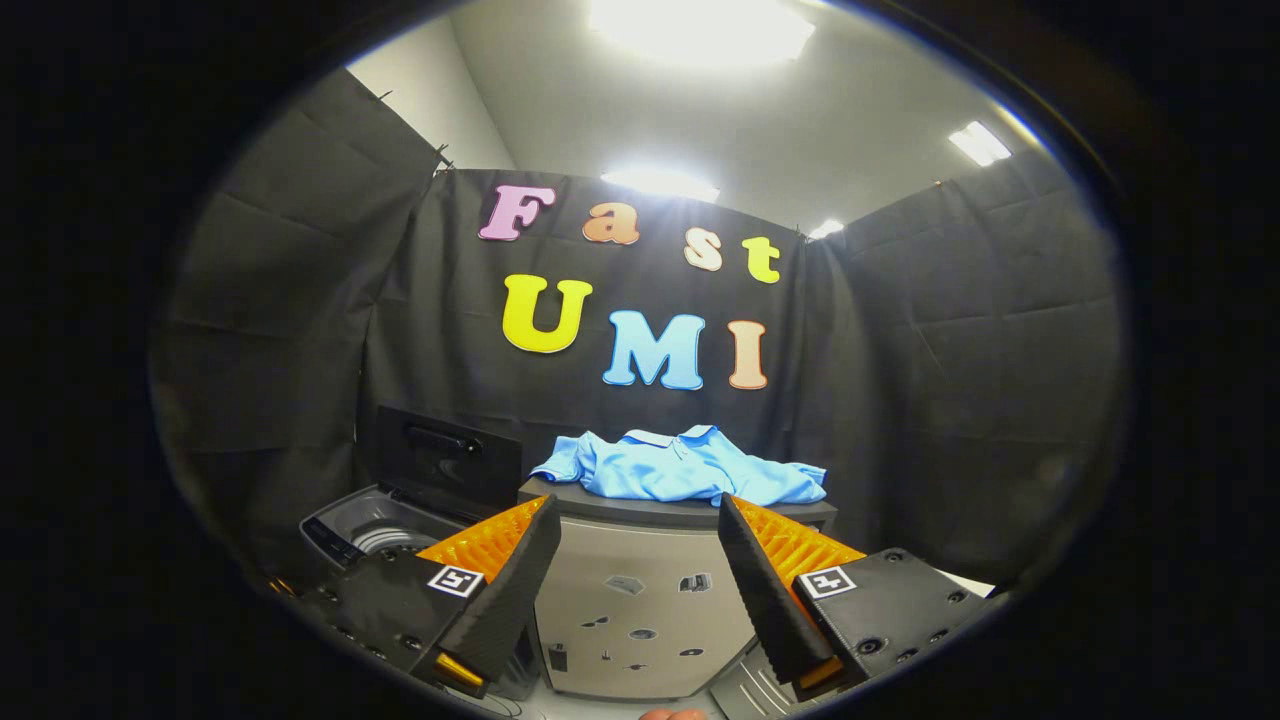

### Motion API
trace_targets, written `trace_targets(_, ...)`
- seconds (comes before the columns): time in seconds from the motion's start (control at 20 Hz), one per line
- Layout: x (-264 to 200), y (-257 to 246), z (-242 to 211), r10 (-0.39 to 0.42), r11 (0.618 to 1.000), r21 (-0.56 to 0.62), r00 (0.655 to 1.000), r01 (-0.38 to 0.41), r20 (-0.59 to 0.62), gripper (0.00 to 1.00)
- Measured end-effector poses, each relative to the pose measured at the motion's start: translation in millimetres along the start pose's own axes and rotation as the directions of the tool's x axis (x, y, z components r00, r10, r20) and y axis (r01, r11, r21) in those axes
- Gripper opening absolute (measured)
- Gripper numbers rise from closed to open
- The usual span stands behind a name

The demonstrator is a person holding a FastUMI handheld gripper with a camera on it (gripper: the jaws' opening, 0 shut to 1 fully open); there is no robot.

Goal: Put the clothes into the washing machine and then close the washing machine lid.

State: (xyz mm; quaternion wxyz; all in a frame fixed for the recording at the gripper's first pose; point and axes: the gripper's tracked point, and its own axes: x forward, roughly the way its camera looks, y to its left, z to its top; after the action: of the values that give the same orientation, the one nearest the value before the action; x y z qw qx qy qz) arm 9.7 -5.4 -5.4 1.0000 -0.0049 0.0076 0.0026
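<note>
A crumpled light-blue polo shirt [683, 466] lies on the dark top of a grey cabinet-like desk [640, 590], its hem overhanging the near edge. The gripper [640, 520] hangs released and empty, fingers spread wide, just short of it. To the left, well apart, a grey top-loading washing machine [372, 528] stands with its black lid [447, 470] raised upright.

- Bright rectangular ceiling light panels [700, 28] overhead supplied the light, and the nearest one was blown out to pure white glare.
- The black cloth booth wall [960, 350] soaked up light and stayed dim, its folds faintly visible.
- The crumpled light-blue polo shirt [683, 467] was evenly lit and sharp.
- Fisheye distortion bowed straight lines, and the edges fell darker and softer.
- The spread-apart gripper [640, 575] fingers looked sharp, casting shade beneath.
</note>
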Motion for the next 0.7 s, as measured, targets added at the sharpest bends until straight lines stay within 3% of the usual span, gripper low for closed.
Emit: trace_targets(0.7, 14.0, 1.6, 41.3, -0.023, 0.999, -0.029, 0.999, 0.024, 0.032, 0.98)
